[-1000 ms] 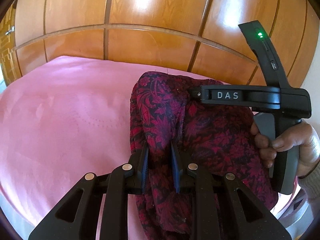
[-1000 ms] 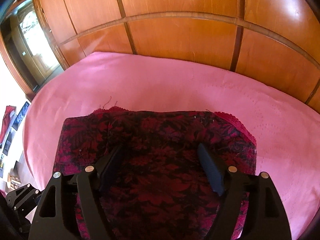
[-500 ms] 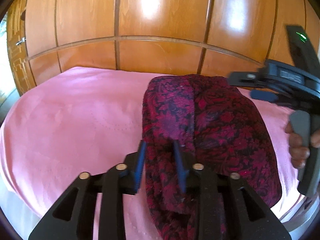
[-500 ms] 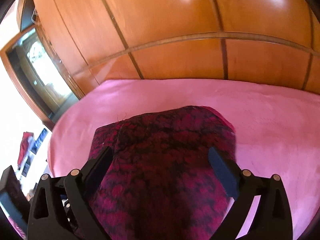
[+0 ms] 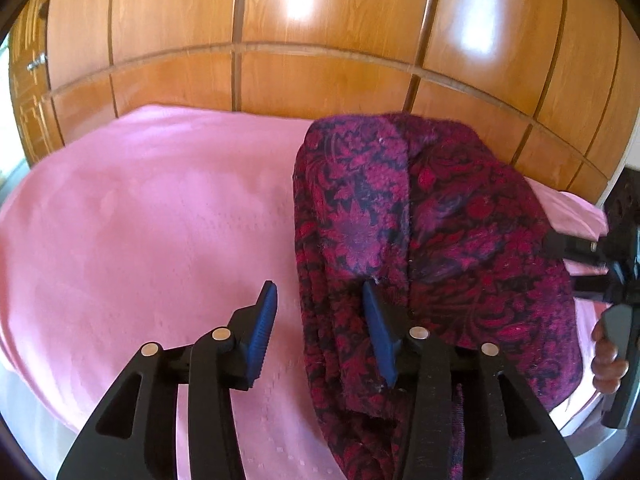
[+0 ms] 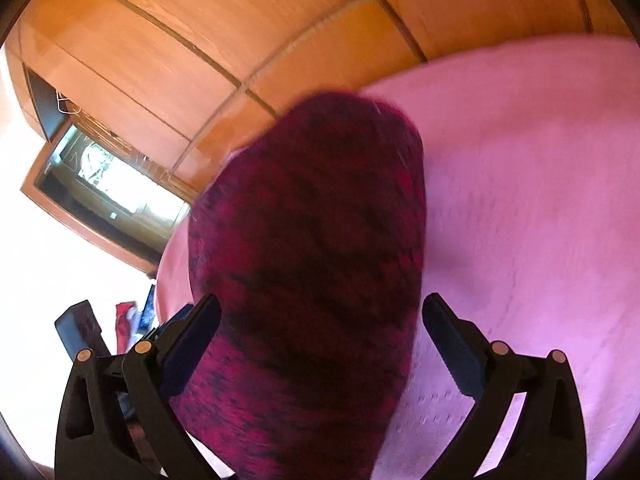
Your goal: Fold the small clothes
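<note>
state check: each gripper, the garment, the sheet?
left gripper: open, jaws just been opening, garment edge between them but unpinched
right gripper: open wide, straddling the garment, not pressing
floral garment: folded, lying on the sheet
pink sheet: spread flat

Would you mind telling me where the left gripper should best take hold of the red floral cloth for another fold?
Probably the near left edge of the red floral cloth, coming in low from the bare pink sheet. The layers stack there into a thick rim, right beside the left gripper, whose jaws have just been opening.
</note>
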The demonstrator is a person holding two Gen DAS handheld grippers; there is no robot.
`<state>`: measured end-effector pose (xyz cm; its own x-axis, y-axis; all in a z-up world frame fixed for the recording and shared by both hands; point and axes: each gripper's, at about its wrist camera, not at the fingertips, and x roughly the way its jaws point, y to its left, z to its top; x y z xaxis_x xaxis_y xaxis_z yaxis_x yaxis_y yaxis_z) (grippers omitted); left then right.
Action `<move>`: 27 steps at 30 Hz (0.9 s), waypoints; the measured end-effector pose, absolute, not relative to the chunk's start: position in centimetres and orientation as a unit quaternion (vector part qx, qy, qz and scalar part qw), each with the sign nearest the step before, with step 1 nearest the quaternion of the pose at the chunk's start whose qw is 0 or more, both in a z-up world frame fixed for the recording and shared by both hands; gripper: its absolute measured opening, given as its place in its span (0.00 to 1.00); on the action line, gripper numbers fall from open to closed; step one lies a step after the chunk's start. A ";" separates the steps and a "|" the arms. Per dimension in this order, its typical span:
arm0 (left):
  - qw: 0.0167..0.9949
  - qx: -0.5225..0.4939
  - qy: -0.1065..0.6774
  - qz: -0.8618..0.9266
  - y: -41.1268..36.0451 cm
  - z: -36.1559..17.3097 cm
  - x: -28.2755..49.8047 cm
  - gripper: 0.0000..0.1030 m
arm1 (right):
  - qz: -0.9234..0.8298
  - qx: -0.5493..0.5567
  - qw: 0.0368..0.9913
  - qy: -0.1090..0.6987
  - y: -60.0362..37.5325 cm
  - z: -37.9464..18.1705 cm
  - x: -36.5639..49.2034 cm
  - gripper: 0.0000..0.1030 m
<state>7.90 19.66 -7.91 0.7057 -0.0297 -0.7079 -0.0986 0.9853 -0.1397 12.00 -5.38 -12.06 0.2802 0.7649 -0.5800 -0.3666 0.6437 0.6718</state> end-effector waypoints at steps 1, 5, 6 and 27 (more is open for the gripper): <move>0.918 -0.096 0.386 0.009 20.1 -8.3 8.1 0.44 | 0.373 0.217 0.767 0.475 -5.3 -12.5 12.2 0.98; 0.912 -0.132 0.388 -0.030 21.8 -9.0 8.3 0.44 | 0.406 0.251 0.736 0.481 -4.3 -13.7 13.3 0.98; 0.909 -0.143 0.389 -0.039 22.3 -9.3 8.4 0.44 | 0.411 0.253 0.731 0.482 -4.0 -13.9 13.6 0.98; 0.864 -0.263 0.348 -0.250 17.7 -6.9 12.5 0.36 | 0.420 0.241 0.804 0.345 -10.1 -3.5 9.7 0.71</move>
<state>12.48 17.75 -6.94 0.6322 -0.6160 -0.4700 0.2501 0.7364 -0.6287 9.67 -10.07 -3.47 0.4090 0.8420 -0.3517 -0.5100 0.5305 0.6771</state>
